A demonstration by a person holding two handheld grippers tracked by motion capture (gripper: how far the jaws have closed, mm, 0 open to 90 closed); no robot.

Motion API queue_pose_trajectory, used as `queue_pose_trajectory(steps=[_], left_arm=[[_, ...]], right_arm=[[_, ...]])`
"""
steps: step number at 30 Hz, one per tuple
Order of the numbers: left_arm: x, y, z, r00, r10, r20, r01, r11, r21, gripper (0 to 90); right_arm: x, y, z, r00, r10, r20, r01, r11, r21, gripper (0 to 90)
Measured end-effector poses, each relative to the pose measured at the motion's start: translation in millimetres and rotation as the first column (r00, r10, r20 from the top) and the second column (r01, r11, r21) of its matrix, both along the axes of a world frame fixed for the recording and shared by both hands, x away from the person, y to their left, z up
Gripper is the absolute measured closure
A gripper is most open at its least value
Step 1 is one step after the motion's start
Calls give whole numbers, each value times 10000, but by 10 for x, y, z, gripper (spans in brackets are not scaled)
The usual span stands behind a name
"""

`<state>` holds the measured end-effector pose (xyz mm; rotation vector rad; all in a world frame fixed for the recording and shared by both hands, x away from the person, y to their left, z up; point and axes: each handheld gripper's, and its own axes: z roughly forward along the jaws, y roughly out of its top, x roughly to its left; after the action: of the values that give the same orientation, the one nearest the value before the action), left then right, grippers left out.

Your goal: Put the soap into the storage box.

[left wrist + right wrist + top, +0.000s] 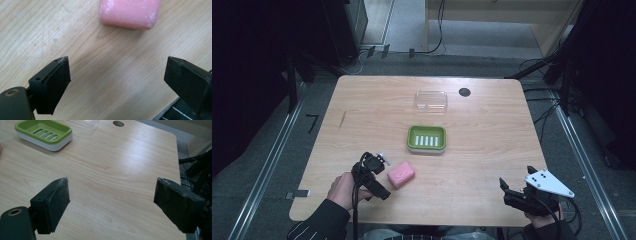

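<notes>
Soap bar (401, 174): one, pink, lying flat on the table (492, 150) near its front edge; no lettering legible. In the left gripper view it lies just ahead of the jaws, untouched.

Left hand-held gripper (117, 75): one, jaws spread wide, empty, just beside the soap.

Right hand-held gripper (111, 202): one, jaws spread wide, empty, at the table's front right corner, well apart from the soap.

Soap dish (426, 138): one, green tray on white base, five drain slots, mid-table.

Clear lid (431, 100): one, behind the dish.

Round hole (464, 92): one, beside the lid.
</notes>
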<state>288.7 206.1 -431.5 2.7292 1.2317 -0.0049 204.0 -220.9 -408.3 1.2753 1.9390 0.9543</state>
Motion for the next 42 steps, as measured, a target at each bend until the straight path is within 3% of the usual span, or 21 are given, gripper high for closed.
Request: queue_pose_trajectory(steps=[22,42], left_arm=[[181,-188,23,9992,-357,187,360,9992,-182,75],[392,-418,-57,9965,-837,45,838,9963,-204,75]], right_arm=[[1,6,0,10000,2,2,-2,10000,9,135],[0,-1,2,10000,22,5,-22,10000,24,135]])
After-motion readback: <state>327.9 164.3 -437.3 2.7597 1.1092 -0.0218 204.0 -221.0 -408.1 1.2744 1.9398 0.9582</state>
